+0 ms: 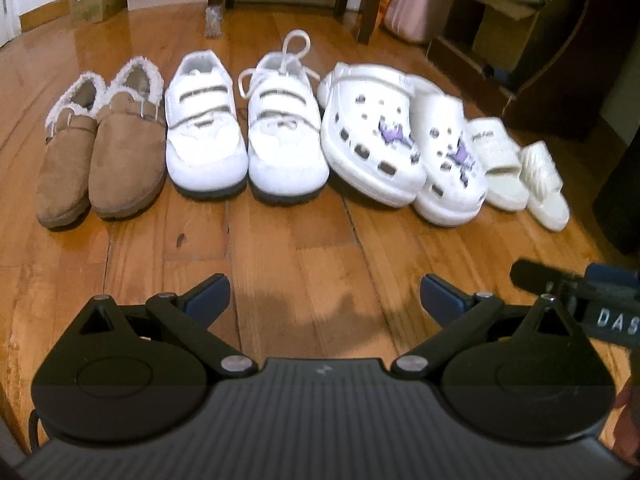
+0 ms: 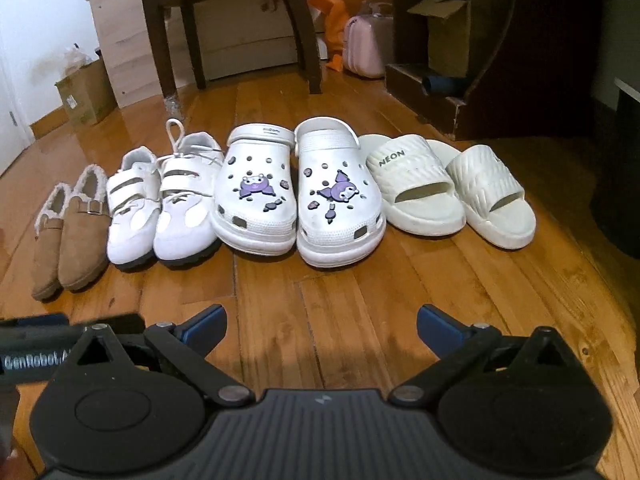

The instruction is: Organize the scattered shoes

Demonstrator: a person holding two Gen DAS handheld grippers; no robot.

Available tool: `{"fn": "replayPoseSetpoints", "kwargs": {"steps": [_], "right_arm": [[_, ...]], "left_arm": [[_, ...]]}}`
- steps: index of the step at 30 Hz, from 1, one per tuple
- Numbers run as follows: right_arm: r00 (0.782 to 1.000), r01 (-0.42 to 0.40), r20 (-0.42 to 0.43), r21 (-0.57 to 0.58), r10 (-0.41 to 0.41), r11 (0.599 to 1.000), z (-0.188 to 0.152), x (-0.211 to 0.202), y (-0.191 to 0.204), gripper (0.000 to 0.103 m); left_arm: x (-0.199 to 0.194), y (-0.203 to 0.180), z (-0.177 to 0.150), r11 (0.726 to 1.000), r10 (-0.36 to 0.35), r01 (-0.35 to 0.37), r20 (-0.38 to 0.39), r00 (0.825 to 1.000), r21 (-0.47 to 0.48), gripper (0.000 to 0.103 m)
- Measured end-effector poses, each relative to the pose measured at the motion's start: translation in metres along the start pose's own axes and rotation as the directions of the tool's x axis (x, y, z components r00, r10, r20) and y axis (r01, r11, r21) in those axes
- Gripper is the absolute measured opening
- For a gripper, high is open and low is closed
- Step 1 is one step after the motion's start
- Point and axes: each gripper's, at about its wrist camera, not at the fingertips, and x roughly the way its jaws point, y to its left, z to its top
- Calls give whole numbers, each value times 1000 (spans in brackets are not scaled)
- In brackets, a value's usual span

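Observation:
Several pairs of shoes stand in one row on the wood floor, toes toward me. From left: brown fleece-lined clogs (image 1: 104, 152) (image 2: 72, 232), white strap sneakers (image 1: 244, 136) (image 2: 164, 204), white clogs with purple charms (image 1: 396, 140) (image 2: 296, 196), cream slides (image 1: 520, 168) (image 2: 452, 188). My left gripper (image 1: 325, 294) is open and empty, held back from the row in front of the sneakers. My right gripper (image 2: 322, 326) is open and empty, held back in front of the white clogs.
A dark wooden table's legs (image 2: 164, 40) stand behind the row. A pink case (image 2: 366, 44) and an orange bag (image 2: 332, 12) lie beyond. A dark shelf unit (image 2: 460, 92) with a cardboard box is at back right. A cardboard box (image 2: 86, 94) stands at back left.

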Motion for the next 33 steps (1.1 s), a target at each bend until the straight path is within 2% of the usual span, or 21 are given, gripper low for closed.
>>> {"fn": "replayPoseSetpoints", "kwargs": {"steps": [4, 8, 14, 19, 26, 33], "right_arm": [[999, 31, -4, -30, -32, 999, -10, 2, 0, 102], [995, 94, -4, -96, -95, 991, -10, 0, 0, 102], [999, 48, -11, -45, -49, 998, -11, -10, -4, 102], [994, 98, 58, -51, -95, 994, -15, -19, -9, 102], [997, 74, 22, 2, -74, 997, -19, -24, -18, 102], [996, 88, 3, -27, -88, 996, -24, -30, -8, 102]], "left_arm": [[-3, 0, -1, 1000, -6, 6, 10, 1000, 9, 103], [-9, -6, -2, 997, 45, -48, 49, 998, 57, 103], [-12, -7, -3, 998, 31, -34, 57, 998, 54, 103], [-14, -7, -6, 998, -5, 1, 62, 998, 61, 103], [-20, -5, -6, 999, -31, 28, 82, 996, 35, 103], [-24, -2, -8, 999, -34, 31, 80, 996, 36, 103]]}}
